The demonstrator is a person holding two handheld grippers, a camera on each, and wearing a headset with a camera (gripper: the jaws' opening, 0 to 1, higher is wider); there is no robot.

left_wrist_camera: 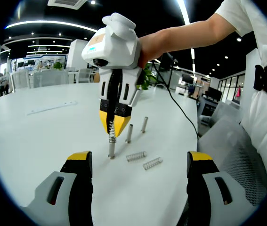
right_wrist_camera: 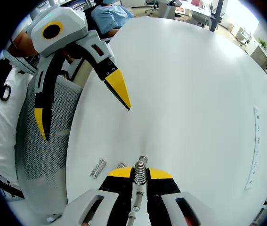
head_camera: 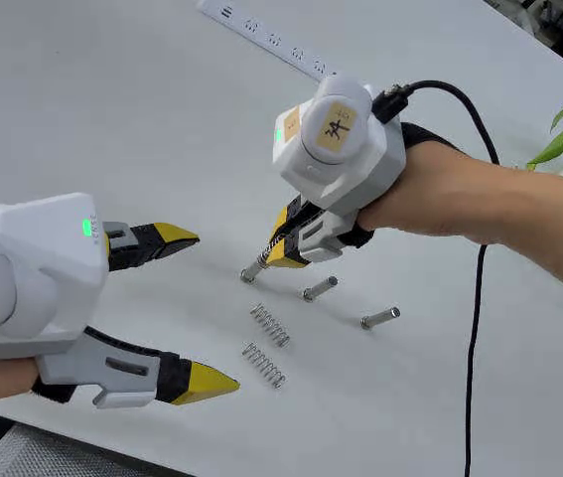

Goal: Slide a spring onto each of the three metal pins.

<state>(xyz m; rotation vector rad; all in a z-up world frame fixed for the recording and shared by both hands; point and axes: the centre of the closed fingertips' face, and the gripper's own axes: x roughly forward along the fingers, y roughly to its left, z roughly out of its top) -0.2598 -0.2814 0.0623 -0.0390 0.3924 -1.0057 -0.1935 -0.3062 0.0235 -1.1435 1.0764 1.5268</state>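
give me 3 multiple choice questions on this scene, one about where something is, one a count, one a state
1. Where do the loose springs lie?
A. on the table beside the pins
B. on the floor
C. stacked on one pin

2. How many springs lie loose?
A. one
B. two
C. four

3. What state is the left tool in?
A. shut on a pin
B. shut on a spring
C. open, holding nothing

Answers:
1 A: both rest flat on the white table next to the pins.
2 B: two lie loose, while the third spring is gripped in the right tool over an end pin.
3 C: its jaws stand wide apart with nothing between them.
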